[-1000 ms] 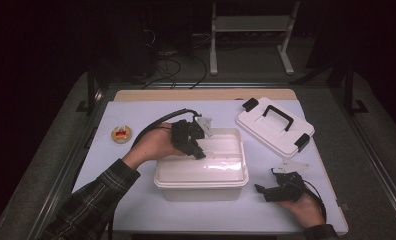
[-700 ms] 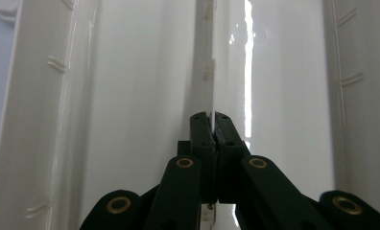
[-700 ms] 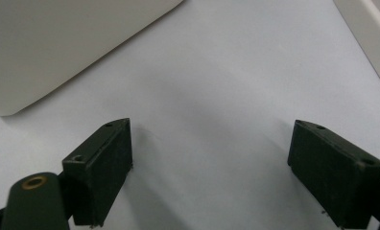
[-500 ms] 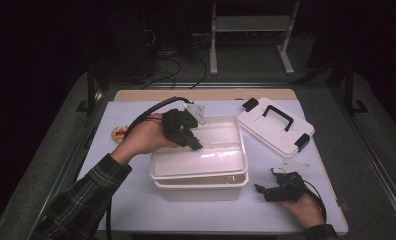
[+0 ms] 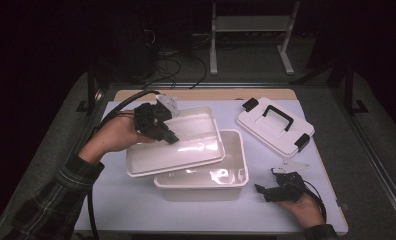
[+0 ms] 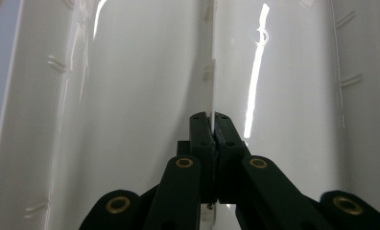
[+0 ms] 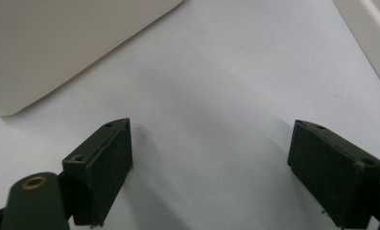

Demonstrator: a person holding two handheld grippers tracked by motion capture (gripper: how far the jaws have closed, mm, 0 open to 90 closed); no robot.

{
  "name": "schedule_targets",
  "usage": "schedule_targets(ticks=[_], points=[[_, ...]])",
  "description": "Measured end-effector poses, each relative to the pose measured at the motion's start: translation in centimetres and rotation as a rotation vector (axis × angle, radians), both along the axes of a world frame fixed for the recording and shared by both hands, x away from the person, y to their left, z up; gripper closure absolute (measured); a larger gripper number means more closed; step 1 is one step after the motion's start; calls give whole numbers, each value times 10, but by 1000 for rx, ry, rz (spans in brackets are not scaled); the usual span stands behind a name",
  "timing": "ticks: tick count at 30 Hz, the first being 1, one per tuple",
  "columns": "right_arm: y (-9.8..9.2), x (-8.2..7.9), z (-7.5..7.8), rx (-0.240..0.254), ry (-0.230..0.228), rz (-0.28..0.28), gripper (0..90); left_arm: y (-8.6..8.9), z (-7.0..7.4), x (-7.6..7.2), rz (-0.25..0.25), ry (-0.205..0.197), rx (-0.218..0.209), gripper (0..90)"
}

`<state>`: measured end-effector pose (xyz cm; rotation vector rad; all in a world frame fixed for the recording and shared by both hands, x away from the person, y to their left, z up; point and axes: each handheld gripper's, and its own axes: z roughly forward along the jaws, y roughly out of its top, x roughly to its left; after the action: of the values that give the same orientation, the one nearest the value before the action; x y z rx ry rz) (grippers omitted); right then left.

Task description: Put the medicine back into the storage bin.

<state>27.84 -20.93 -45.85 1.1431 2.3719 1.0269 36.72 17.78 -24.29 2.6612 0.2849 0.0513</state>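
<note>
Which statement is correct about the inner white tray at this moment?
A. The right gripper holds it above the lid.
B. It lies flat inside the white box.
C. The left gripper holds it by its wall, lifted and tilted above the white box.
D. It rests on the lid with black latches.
C: the left gripper is shut on the wall of the inner white tray, which sits raised and tilted over the white box.
</note>
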Motion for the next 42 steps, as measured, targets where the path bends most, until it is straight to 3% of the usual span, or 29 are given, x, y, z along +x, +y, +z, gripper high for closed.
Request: schedule_targets(ticks=[8,18,23,31,36,42], points=[[0,0,0,1,0,0,147,53,13,-5,83,-26,-16,887],[0,0,0,1,0,1,147,105,11,-13,190,-45,-18,888],[0,0,0,0,-1,1,147,130,4,-16,258,-39,-32,888],[0,0,0,0,-1,1,147,163,-16,-21,353,-33,-5,888],[0,0,0,0,-2,1,147,178,-31,-24,402,-32,-13,888],[0,0,0,0,-2,1,147,185,-57,-25,436,-16,6,888]])
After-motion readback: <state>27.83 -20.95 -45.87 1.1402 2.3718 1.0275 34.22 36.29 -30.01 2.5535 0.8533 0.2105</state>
